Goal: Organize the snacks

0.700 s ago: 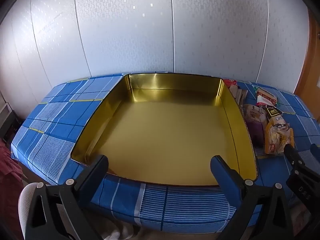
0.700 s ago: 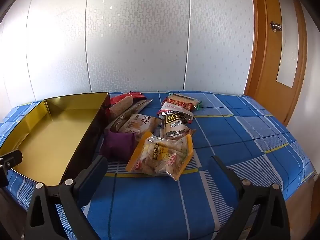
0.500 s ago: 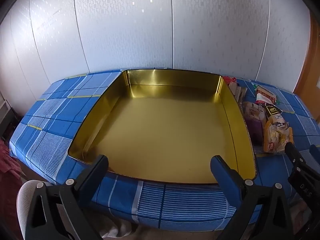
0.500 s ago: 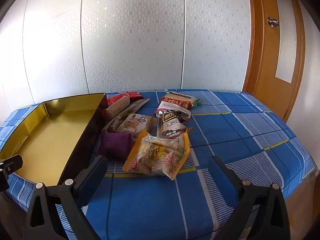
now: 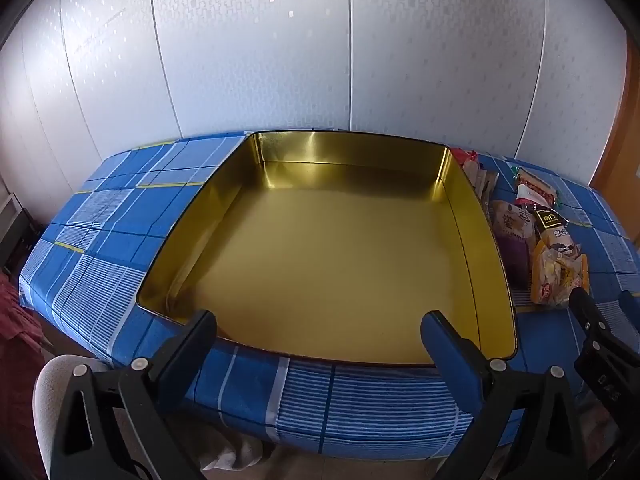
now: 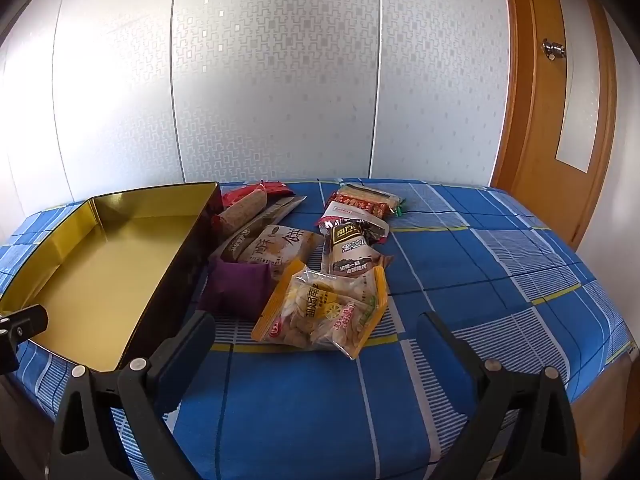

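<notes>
A large gold tin box [image 5: 486,264] [image 6: 100,248] sits on the blue checked cloth, nothing inside it. Several snack packets lie in a pile right of it: a yellow clear bag [image 6: 324,310] [image 5: 558,276] nearest, a purple packet [image 6: 236,288], a brown biscuit pack [image 6: 276,248], a dark bar pack [image 6: 352,252], and red packs [image 6: 360,202] behind. My left gripper [image 5: 320,332] is open and empty over the tin's front edge. My right gripper [image 6: 316,334] is open and empty just before the yellow bag.
The table [image 6: 500,280] stands against a white patterned wall. A wooden door [image 6: 560,100] is at the right. A light chair back [image 5: 52,392] and red fabric [image 5: 16,332] are low on the left, below the table's front edge.
Both grippers have drawn back and risen slightly, so the table sits a little lower and farther in each view. Nothing on the table moved. Both stay open.
</notes>
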Motion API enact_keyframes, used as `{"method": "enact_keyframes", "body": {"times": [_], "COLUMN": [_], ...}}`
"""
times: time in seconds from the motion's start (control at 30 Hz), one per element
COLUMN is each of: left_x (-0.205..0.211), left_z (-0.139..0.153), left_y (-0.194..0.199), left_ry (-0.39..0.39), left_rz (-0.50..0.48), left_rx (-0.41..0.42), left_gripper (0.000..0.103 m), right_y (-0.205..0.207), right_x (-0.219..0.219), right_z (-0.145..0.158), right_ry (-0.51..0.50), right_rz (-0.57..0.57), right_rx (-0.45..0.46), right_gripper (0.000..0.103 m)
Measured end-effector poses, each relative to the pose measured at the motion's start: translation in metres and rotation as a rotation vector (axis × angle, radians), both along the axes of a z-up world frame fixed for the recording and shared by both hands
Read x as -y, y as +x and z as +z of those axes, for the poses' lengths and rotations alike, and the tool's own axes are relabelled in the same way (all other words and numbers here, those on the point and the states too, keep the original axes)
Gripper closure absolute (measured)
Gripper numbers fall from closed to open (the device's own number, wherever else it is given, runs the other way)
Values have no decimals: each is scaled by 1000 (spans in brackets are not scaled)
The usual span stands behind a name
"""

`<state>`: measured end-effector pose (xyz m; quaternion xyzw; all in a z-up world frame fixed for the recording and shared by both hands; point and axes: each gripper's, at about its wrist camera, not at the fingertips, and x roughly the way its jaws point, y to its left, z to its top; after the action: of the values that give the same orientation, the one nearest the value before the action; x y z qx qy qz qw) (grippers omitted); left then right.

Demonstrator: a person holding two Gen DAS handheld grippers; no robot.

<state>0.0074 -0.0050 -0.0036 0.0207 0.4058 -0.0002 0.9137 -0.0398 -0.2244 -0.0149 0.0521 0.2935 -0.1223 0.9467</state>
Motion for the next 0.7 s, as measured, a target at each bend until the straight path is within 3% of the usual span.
{"method": "enact_keyframes", "body": {"times": [0.7], "left_x": [-4], "left_z": [0], "left_y": [-6], "left_ry": [21], "left_rz": [4], "left_rx": [9], "left_gripper": [0], "right_y": [0], "right_x": [-2], "right_z": [1], "right_ry": [-11], "right_rz": [8], "right_rx": [6], "right_gripper": [1]}}
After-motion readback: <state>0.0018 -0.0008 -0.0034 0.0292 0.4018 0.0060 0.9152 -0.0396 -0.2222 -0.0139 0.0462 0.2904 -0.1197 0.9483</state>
